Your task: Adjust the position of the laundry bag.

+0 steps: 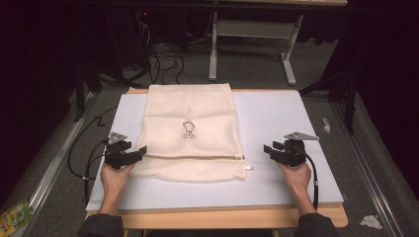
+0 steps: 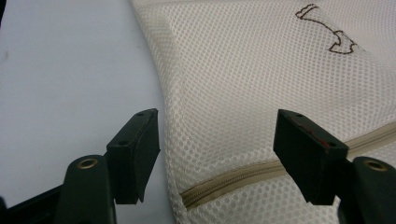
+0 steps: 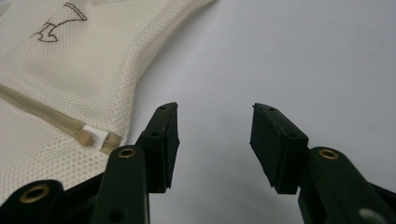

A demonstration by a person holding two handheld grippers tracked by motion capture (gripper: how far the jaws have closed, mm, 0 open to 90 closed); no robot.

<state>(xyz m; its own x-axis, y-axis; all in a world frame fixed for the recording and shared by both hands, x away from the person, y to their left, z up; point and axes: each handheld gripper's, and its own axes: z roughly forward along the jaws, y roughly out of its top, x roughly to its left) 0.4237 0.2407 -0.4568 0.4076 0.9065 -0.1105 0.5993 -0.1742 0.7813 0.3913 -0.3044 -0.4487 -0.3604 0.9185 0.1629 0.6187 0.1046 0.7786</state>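
A cream mesh bag [image 1: 190, 131] lies flat on the white board [image 1: 276, 123], a small dark emblem [image 1: 188, 130] at its middle and a beige zipper [image 1: 197, 157] running across near its front edge. My left gripper [image 1: 141, 150] stands open at the bag's left edge, its jaws straddling the zipper's [image 2: 224, 182] left end over the mesh [image 2: 243, 79] without pressing it. My right gripper [image 1: 268, 148] stands open over bare board, a short way right of the bag, nothing between its jaws. The zipper's [image 3: 56, 121] white pull tab [image 3: 95, 137] lies just left of its left jaw.
The board rests on a wooden table [image 1: 222, 217]. Grey floor surrounds it, with cables [image 1: 163, 59] and a white table frame [image 1: 252, 34] beyond. Crumpled paper [image 1: 370, 222] lies at lower right, a green packet [image 1: 15, 215] at lower left.
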